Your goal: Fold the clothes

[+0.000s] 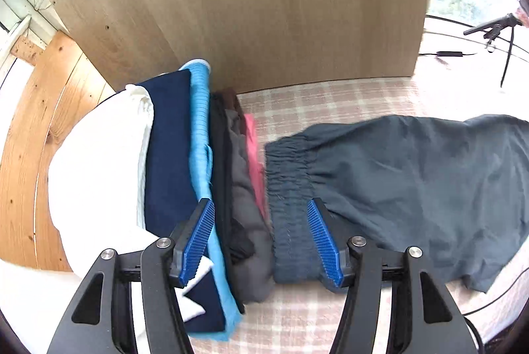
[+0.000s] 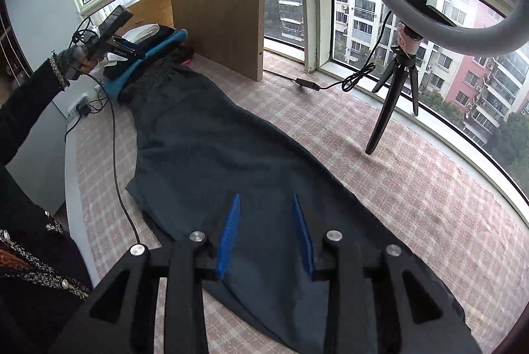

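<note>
Slate-grey trousers (image 2: 211,155) lay lengthwise across the checked cloth (image 2: 413,188), waistband beside the folded pile (image 1: 172,155) at frame left. Left gripper (image 1: 259,238) stood wide over the waistband; right gripper (image 2: 264,235) wide over the legs. Folding likely needs both ends pinched.

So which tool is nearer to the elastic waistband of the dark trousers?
The left tool. It is open directly over the waistband, beside the folded stack. The right tool, also open, is above the trouser legs, far from the waistband.
</note>
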A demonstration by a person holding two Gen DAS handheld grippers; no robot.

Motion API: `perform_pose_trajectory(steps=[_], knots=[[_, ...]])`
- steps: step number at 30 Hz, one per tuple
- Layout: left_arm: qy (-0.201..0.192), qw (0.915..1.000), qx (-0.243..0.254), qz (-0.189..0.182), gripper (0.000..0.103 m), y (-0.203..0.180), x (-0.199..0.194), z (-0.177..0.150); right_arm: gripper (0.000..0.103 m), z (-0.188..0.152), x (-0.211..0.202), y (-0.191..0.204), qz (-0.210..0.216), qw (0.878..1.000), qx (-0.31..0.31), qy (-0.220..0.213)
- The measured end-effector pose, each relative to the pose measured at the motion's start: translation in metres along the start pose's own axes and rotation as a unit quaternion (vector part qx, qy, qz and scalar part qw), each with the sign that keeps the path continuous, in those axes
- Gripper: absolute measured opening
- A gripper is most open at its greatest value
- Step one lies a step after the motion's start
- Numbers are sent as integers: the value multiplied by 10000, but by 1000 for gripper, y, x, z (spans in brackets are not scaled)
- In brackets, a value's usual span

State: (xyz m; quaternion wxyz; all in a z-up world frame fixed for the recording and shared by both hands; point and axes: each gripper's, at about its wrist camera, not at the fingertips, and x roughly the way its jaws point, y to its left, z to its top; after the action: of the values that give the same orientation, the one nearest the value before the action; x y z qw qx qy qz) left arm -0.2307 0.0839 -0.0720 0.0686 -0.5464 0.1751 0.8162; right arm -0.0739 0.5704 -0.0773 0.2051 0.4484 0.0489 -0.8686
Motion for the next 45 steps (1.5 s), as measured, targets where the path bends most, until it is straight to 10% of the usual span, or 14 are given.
perform_pose_trajectory(steps=[7,9,14,24,45], knots=[[119,9921,799,-960,57,-136,-41,-107,31,-75,12,68,986,9921,745,-225],[173,9867,1003,-1266,57,-185,-41,-134,7,-79,44,91,1099,9908,790,-42],[363,9829,866,-1587,57,-247,-26,-163,7,-64,122,142,1422,9877,502,420],[231,9933,400,-1057,57,-255,-17,-174,6,-27,173,144,391,9971,384,535],[15,9931,114,-1167,57,-217,-48,-185,11,-14,198,188,1264,9893,363,627]])
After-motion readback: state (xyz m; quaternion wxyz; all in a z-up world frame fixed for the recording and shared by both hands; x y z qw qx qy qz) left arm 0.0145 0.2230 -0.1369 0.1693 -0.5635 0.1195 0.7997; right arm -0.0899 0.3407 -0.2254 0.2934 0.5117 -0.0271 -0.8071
